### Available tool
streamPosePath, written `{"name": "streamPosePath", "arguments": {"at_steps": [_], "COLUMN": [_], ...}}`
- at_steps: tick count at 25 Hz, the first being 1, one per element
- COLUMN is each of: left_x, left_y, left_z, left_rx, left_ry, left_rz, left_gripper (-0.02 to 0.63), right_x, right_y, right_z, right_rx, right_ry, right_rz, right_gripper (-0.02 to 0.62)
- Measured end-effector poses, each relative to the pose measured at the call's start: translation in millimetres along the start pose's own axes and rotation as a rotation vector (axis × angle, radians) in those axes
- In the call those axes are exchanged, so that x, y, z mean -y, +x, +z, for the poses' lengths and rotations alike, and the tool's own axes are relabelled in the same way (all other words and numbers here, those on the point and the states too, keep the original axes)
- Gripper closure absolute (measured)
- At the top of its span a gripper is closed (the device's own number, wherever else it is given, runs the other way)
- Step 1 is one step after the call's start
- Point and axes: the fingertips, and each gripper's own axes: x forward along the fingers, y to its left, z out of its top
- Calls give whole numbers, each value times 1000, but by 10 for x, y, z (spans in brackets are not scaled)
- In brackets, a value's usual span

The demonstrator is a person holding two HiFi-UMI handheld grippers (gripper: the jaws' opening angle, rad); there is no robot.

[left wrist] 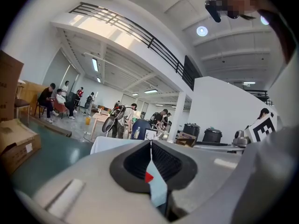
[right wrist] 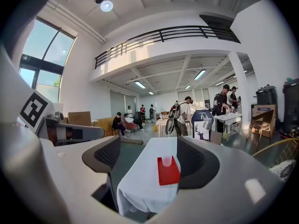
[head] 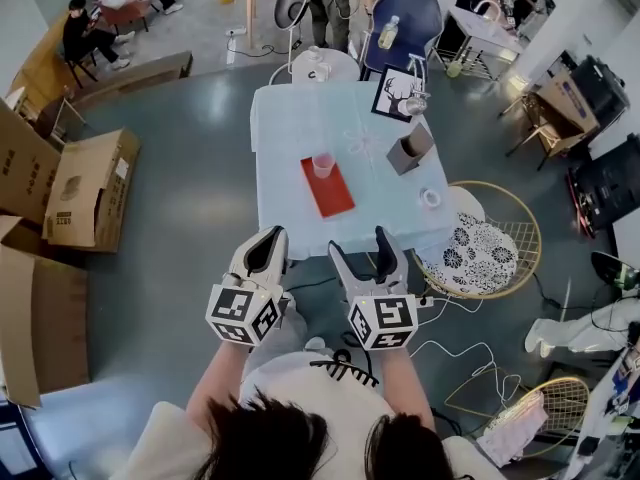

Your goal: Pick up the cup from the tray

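Note:
A small clear pinkish cup (head: 323, 165) stands upright at the far end of a red tray (head: 327, 188) on a table with a pale blue cloth (head: 290, 128). The right gripper view shows the cup (right wrist: 167, 161) on the tray (right wrist: 167, 171) straight ahead, between its jaws. Both grippers hover short of the table's near edge. My left gripper (head: 262, 252) is shut with nothing in it; through its slit a sliver of tray (left wrist: 148, 177) shows. My right gripper (head: 362, 252) is open and empty.
On the table's right side stand a grey box (head: 409, 149), a roll of tape (head: 431, 198) and a framed deer picture (head: 397, 92). A round wicker chair (head: 483, 244) sits to the right, cardboard boxes (head: 85, 188) to the left. People sit and stand at the back.

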Motion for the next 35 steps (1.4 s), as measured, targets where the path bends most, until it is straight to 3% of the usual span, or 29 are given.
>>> {"name": "streamPosePath", "arguments": {"at_steps": [13,28,35], "left_x": [-362,-842,-886], "left_y": [576,1069,1274], "left_z": [124,223,202], "left_rx": [-50,-100,-120], "left_ry": [-11,25,27], "left_rz": [-62,-106,-109], "left_gripper": [605,604,604], "right_x": [-15,109,263], "right_y": [622,1193,1386], "right_z": [26,104,121], "right_rx": [-55,-30,-18], "right_ry": [-28,5,-22], "right_rz": [-10,-99,-90], "right_gripper": [201,181,146]}}
